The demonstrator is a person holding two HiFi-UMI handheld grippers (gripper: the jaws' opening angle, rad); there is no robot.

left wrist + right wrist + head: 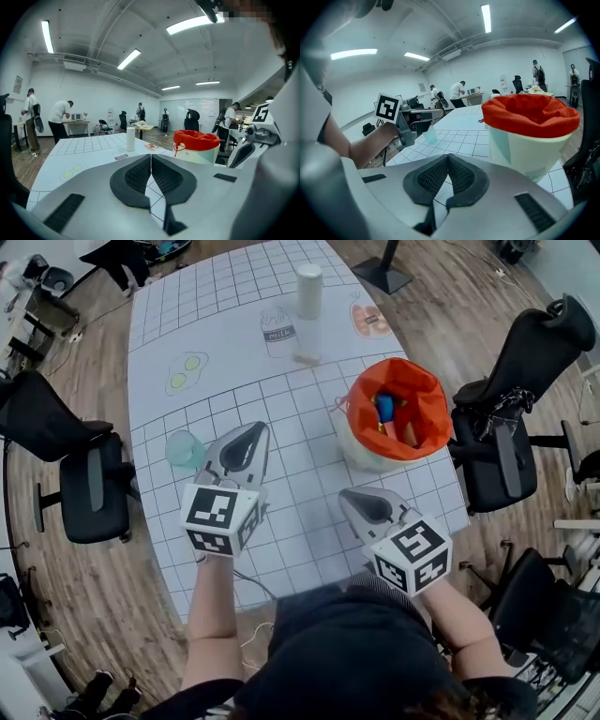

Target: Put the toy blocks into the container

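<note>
We see a long bench (309, 512) covered with a white sheet ruled in a grid. Near its far end an upright white cylinder (308, 292) stands just beside a printed milk picture (277, 332). A printed pair of green circles (187, 371) lies toward the left edge, and a pale green see-through cup (184, 448) sits nearer us on that side. A black office chair (66, 465) stands at the bench's left and another black chair (525, 399) at its right, on a wooden floor (84, 615). In the left gripper view, people (60, 119) stand at a far desk under long ceiling lights (129, 58).
</note>
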